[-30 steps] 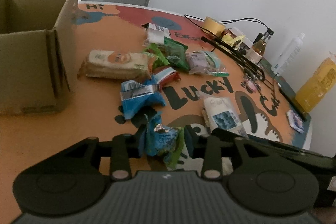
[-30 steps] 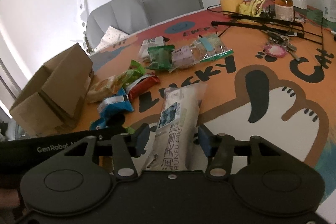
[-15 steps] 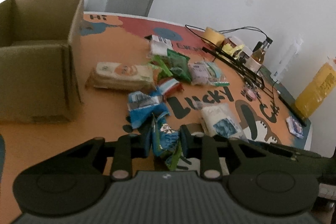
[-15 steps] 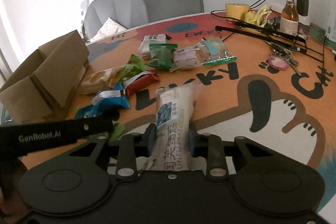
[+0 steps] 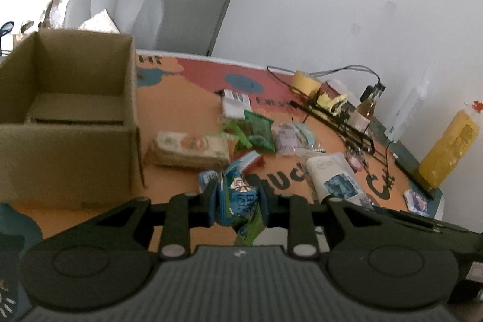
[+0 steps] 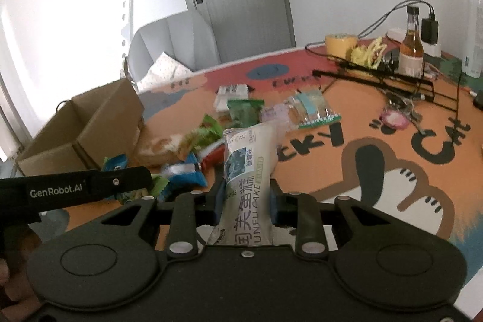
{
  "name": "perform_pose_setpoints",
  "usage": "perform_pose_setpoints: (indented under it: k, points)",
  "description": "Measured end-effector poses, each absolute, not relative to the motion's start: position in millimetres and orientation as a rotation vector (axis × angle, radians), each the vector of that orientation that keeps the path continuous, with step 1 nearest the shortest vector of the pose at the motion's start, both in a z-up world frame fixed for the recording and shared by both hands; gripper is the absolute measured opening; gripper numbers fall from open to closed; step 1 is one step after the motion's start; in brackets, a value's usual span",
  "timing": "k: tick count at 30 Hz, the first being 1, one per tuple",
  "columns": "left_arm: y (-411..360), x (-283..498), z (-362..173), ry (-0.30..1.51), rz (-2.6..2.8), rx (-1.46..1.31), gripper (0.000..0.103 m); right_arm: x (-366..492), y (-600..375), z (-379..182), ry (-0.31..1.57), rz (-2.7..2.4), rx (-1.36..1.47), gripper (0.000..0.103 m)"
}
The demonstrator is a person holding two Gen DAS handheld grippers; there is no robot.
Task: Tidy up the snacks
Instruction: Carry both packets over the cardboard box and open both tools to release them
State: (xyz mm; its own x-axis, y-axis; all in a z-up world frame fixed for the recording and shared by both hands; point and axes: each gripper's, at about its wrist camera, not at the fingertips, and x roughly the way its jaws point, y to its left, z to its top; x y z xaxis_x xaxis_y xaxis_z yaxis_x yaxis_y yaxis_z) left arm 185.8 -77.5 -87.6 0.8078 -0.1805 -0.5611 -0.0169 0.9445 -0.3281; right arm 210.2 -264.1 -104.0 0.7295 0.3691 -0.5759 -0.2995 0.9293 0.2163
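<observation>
My left gripper (image 5: 238,204) is shut on a blue-green snack packet (image 5: 241,202) and holds it above the table. My right gripper (image 6: 246,201) is shut on a long white cake packet (image 6: 249,171), lifted off the table; that packet also shows in the left wrist view (image 5: 335,177). An open, empty cardboard box (image 5: 63,116) stands at the left, also in the right wrist view (image 6: 84,129). Several snack packets lie in a pile beside it: a beige biscuit pack (image 5: 190,148), a green packet (image 5: 256,130), a blue packet (image 6: 184,172).
The orange cartoon table mat (image 6: 377,159) covers the table. At the far right stand a brown bottle (image 6: 410,44), yellow tape roll (image 6: 341,43), black cables and rack (image 6: 392,80), and an orange bottle (image 5: 449,153). A grey chair (image 6: 178,44) is behind the table.
Both grippers closed on their packets and lifted them off the table. The left view rose and now looks down into the box.
</observation>
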Motion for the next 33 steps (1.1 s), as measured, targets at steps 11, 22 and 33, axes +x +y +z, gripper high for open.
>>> perform_pose_setpoints:
  k: [11,22,33]
  points:
    - [-59.8,174.3,-61.0,0.577,-0.086,-0.3,0.027,200.1,-243.4,-81.1,0.594,0.398,0.132,0.027]
    - [-26.2,170.5,-37.8,0.527,-0.08,-0.287,0.027,199.2,-212.4,-66.0,0.557,0.424,0.145,0.027]
    - [7.7,175.2,-22.7,0.499,-0.094,-0.258,0.027,203.1,-182.2,-51.6,0.512,0.44,0.162,0.027]
